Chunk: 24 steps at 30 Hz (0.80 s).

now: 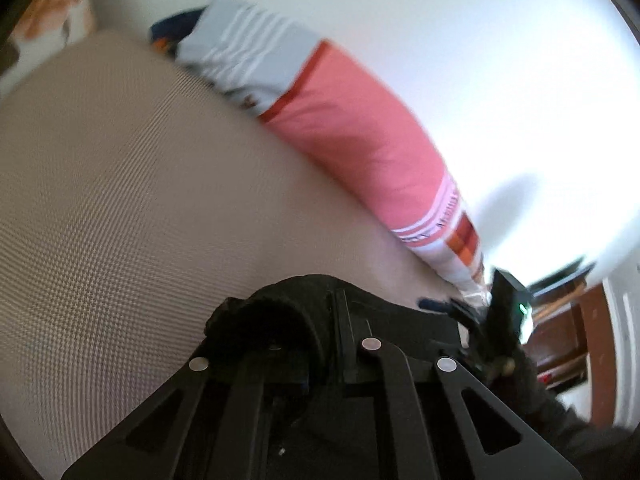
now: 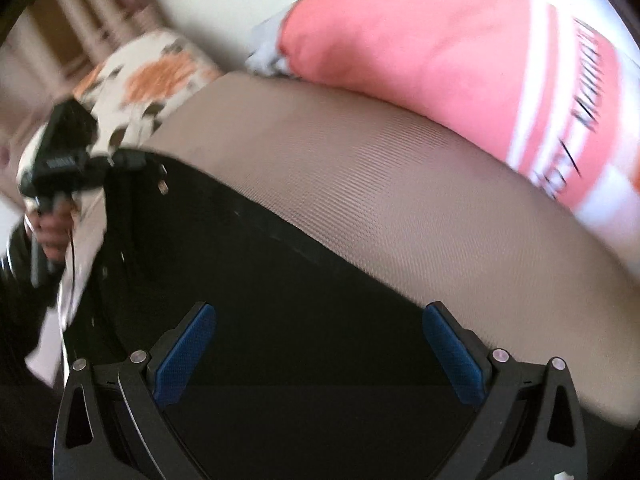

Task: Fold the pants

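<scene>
The black pants [image 2: 256,280] lie on a beige textured bed cover [image 2: 400,208]. In the left wrist view my left gripper [image 1: 320,320] is shut on a bunched fold of the black pants [image 1: 272,320], which hides the fingertips. In the right wrist view my right gripper [image 2: 320,352] is open, its blue pads [image 2: 188,356] spread wide just above the flat black cloth. The left gripper [image 2: 68,160] also shows at the far left of that view, held in a hand at the pants' far end. The right gripper [image 1: 500,312] shows at the right of the left wrist view.
A long pink, grey and white striped pillow [image 1: 352,128] lies along the bed's far edge against a white wall [image 1: 480,40]. A white pillow with orange flowers [image 2: 148,76] lies at the left. Brown wooden furniture [image 1: 560,332] stands beyond the bed.
</scene>
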Available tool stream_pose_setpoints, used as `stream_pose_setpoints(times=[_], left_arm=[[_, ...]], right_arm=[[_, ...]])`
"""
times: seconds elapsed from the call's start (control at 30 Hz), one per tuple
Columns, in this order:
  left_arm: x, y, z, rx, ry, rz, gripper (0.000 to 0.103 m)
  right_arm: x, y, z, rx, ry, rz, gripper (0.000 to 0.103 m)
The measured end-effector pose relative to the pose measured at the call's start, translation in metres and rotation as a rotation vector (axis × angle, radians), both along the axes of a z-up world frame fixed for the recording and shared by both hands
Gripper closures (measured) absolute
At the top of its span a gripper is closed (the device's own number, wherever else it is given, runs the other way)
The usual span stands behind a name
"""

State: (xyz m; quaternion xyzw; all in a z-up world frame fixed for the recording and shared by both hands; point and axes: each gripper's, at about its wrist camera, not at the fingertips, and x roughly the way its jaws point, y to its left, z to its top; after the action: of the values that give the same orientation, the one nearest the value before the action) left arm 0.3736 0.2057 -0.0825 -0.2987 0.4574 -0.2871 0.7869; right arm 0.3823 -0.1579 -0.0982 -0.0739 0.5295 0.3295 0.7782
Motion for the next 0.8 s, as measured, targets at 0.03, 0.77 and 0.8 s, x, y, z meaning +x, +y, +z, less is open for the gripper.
stream_pose_setpoints(times=[0.03, 0.77, 0.8], left_arm=[[-0.006, -0.002, 0.008, 0.008, -0.025, -0.009, 0.095], [-0.049, -0.006, 0.042, 0.048, -0.101, -0.004, 0.095], [-0.049, -0.006, 0.043, 0.054, -0.101, -0.002, 0.095]], right_arm=[[0.004, 0.000, 0.000, -0.009, 0.005, 0.039, 0.002], [0.042, -0.051, -0.034, -0.153, 0.222, 0.332, 0.062], [0.041, -0.058, -0.035, -0.163, 0.210, 0.321, 0.068]])
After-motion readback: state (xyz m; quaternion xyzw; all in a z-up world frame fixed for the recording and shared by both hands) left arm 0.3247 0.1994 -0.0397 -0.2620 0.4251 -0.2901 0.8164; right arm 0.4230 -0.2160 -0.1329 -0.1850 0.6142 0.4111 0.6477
